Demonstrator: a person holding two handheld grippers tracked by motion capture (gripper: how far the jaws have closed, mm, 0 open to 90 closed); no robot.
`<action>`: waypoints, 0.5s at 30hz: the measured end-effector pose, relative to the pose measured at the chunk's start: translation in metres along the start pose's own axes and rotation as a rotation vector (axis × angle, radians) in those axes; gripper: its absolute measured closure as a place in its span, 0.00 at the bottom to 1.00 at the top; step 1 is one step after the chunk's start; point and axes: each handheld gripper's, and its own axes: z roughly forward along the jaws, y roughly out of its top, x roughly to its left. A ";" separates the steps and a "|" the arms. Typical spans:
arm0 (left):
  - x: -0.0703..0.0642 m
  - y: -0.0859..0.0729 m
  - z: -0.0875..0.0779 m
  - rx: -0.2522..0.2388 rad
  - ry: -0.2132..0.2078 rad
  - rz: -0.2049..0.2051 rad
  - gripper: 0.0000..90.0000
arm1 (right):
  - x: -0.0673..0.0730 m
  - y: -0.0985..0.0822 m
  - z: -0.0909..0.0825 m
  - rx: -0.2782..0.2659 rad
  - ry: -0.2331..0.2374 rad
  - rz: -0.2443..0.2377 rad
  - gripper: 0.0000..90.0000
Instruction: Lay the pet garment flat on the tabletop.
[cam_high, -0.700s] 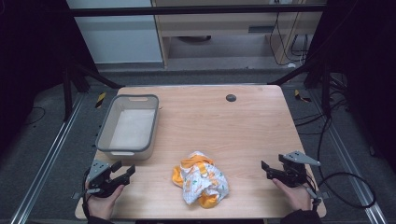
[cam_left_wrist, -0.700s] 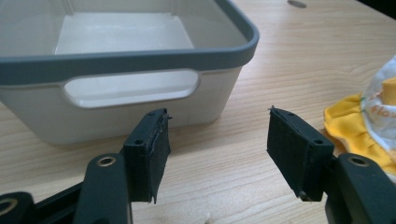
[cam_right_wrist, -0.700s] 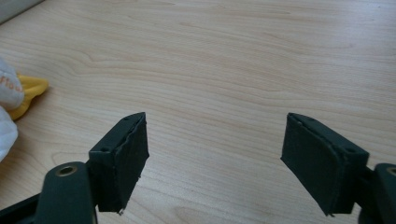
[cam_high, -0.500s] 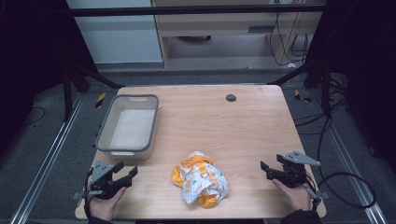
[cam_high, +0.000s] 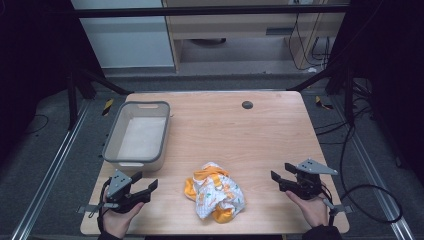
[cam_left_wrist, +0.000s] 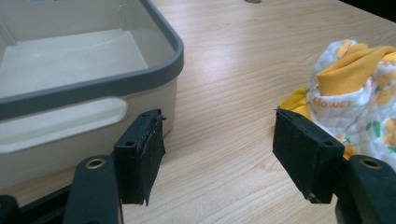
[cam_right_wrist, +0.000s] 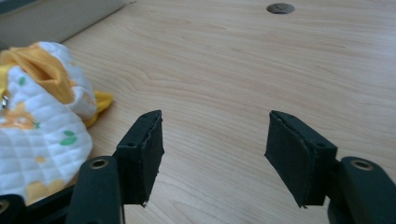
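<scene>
A crumpled white-and-yellow quilted garment (cam_high: 215, 192) lies on the wooden table (cam_high: 225, 135) near its front edge. My left gripper (cam_high: 146, 181) rests low at the front left, open and empty, pointing toward the garment. In the left gripper view the open jaws (cam_left_wrist: 219, 144) frame bare wood, with the garment (cam_left_wrist: 359, 88) to their right and a tub (cam_left_wrist: 116, 81) to their left. My right gripper (cam_high: 281, 172) sits at the front right, open and empty, aimed left. In the right gripper view its jaws (cam_right_wrist: 215, 149) stand wide over bare wood, the garment (cam_right_wrist: 42, 102) off to the left.
A beige tub with a grey rim (cam_high: 137, 132) stands empty on the table's left side, just beyond the left gripper. A small dark round hole (cam_high: 247, 104) marks the far middle of the table. Dark floor, rails and cables surround the table.
The left gripper has slid a little to the right, toward the garment. The right gripper has hardly moved. Both stay open and empty.
</scene>
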 end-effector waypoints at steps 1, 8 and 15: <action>-0.001 0.001 0.000 -0.001 0.000 0.005 0.37 | 0.001 0.002 0.001 -0.002 0.005 -0.003 0.42; -0.005 0.009 0.004 -0.001 -0.024 0.015 0.37 | 0.005 0.012 0.001 -0.015 0.026 -0.020 0.44; -0.009 0.027 0.007 -0.018 -0.044 0.036 0.37 | 0.007 0.028 0.004 -0.038 0.043 -0.018 0.45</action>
